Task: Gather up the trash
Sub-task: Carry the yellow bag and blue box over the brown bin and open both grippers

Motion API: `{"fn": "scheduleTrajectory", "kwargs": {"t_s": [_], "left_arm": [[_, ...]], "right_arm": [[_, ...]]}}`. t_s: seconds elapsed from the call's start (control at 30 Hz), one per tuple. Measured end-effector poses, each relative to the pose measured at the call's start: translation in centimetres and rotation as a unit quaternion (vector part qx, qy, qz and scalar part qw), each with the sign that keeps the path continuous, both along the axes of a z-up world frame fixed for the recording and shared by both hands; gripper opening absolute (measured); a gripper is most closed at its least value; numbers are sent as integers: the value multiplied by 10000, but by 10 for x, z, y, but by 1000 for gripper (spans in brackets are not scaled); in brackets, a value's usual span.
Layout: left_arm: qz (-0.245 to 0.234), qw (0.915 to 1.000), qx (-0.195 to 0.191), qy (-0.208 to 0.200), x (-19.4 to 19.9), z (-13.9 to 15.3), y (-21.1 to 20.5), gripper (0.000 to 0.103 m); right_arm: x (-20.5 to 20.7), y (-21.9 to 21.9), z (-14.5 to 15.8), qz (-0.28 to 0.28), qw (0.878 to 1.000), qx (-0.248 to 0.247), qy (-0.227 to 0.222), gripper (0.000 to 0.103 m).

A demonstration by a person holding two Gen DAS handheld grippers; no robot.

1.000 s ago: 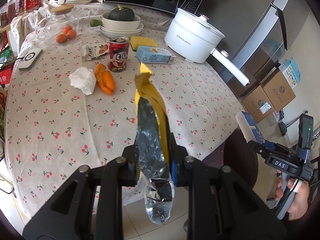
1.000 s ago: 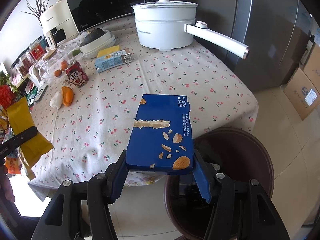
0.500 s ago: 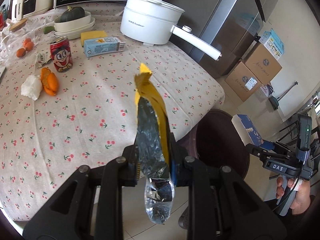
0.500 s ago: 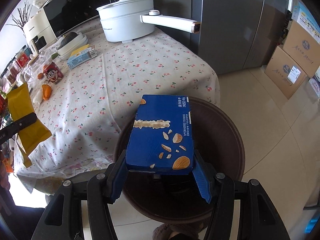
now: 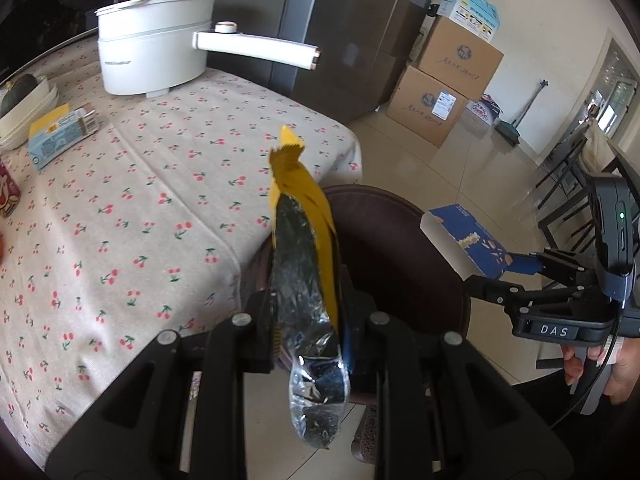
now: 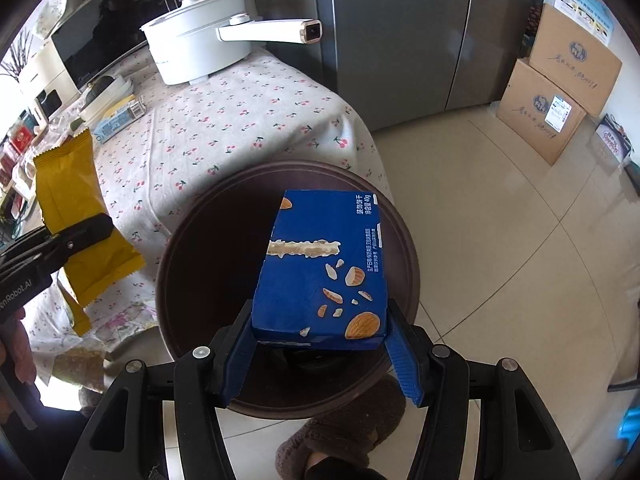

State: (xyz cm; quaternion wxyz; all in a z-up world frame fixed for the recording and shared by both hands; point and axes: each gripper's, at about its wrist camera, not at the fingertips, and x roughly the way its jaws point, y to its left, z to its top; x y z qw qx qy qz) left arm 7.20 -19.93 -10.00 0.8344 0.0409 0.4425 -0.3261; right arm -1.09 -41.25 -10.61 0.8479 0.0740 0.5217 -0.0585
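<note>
A white electric pot with a long handle [image 5: 154, 46] stands at eleven o'clock on the cherry-print tablecloth [image 5: 132, 184]. Stacked brown cardboard boxes [image 5: 444, 80] (labelled) sit at one o'clock.

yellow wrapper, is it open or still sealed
Open: the yellow wrapper in the left gripper gapes along one side, its silver lining showing.

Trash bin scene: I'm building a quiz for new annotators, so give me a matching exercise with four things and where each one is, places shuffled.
Things:
1. blue biscuit box
2. yellow wrapper
3. white electric pot
4. cardboard boxes

Places:
A. stacked on the floor by the wall
B. clamped in the left gripper
C. on the cherry-print tablecloth
D. held in the right gripper above the brown bin

Pairs: 1-D, 2-B, 3-C, 4-A
</note>
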Motion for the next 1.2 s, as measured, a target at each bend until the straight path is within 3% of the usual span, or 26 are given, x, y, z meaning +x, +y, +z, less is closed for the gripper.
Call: {"fn": "scheduleTrajectory", "kwargs": {"t_s": [0.2, 0.23, 0.3, 0.33, 0.37, 0.63, 0.87, 1.2], "left_arm": [[-413, 9991, -11, -103, -1, -8, -20, 25], [-465, 9989, -42, -79, 0, -9, -21, 30], [-442, 9990, 74, -82, 0, -11, -24, 56], [-321, 9992, 159, -160, 0, -11, -24, 78], [-178, 9992, 207, -284, -1, -9, -22, 86], [446, 9952, 742, -464, 1, -7, -2, 99], [748, 9942, 721, -294, 1, -6, 24, 100], [926, 9916, 810, -391, -2, 1, 45, 101]], "right_arm": [[-2, -7, -3, -96, 9999, -2, 83, 62], [-2, -7, -3, -100, 9999, 0, 81, 62], [-1, -7, -3, -97, 9999, 1, 79, 62], [0, -7, -4, -94, 9999, -4, 81, 62], [0, -6, -4, -93, 9999, -13, 87, 62], [2, -2, -4, -70, 9999, -31, 91, 59], [6, 4, 1, -62, 10000, 50, -9, 60], [13, 17, 16, -98, 9995, 101, -265, 78]]}}
